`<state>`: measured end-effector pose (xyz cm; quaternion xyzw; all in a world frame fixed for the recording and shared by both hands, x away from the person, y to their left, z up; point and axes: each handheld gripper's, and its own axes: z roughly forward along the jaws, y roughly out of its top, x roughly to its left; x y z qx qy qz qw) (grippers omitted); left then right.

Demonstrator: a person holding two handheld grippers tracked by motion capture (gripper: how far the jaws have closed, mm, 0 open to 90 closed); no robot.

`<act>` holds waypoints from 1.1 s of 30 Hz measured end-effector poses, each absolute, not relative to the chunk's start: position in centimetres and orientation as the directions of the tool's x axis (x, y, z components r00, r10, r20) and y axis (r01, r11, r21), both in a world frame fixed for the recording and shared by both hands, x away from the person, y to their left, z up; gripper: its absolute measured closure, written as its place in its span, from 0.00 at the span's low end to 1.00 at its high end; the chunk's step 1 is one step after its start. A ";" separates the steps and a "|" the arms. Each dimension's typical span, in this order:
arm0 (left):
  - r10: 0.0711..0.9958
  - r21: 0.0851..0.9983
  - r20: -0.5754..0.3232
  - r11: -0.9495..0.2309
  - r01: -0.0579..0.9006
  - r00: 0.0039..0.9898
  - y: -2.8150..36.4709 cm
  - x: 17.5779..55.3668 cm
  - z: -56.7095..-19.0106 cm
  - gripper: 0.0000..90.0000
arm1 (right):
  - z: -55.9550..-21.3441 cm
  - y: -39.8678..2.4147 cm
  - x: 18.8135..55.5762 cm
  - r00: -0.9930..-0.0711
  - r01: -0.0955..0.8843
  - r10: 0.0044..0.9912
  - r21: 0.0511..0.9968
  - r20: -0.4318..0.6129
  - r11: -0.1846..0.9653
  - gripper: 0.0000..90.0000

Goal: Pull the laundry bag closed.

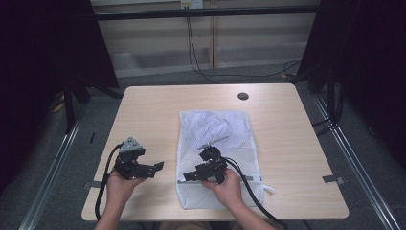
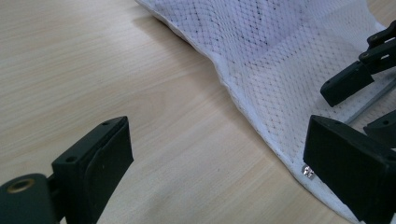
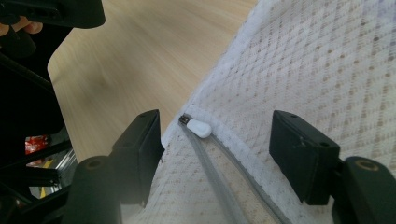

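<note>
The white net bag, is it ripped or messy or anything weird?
Nothing stands out. The mesh bag lies flat on the table, no tears visible. Its zipper pull sits at the bag's corner, between the right gripper fingers.

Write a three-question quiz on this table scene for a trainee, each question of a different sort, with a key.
1. True or false: the white mesh bag hangs over the far edge of the table.
2. Which gripper is over the bag? A. left gripper B. right gripper C. both
3. Fill in: in the right gripper view, the white zipper pull lies between the open ____.

Key
1. False; it lies flat on the table, with its near end close to the person's side.
2. B; the left one is over bare wood beside the bag's edge.
3. jaws; they stand apart on either side of the pull, not touching it.
</note>
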<state>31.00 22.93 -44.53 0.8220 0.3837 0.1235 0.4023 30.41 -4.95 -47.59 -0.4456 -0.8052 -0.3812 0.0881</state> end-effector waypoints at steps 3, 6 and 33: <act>0.734 0.759 -0.114 -0.371 0.536 0.669 22.9 31.0 -44.6 0.09 | -47.7 -4.8 30.5 -0.588 0.786 0.644 0.533 0.489 0.313 0.41; 0.730 0.754 -0.108 -0.382 0.534 0.675 23.0 31.0 -44.5 0.09 | -47.8 -4.8 30.5 -0.582 0.795 0.637 0.519 0.505 0.315 0.46; 0.738 0.757 -0.113 -0.369 0.538 0.665 22.9 31.0 -44.5 0.09 | -48.9 -3.6 30.9 -0.544 0.832 0.607 0.465 0.579 0.302 0.63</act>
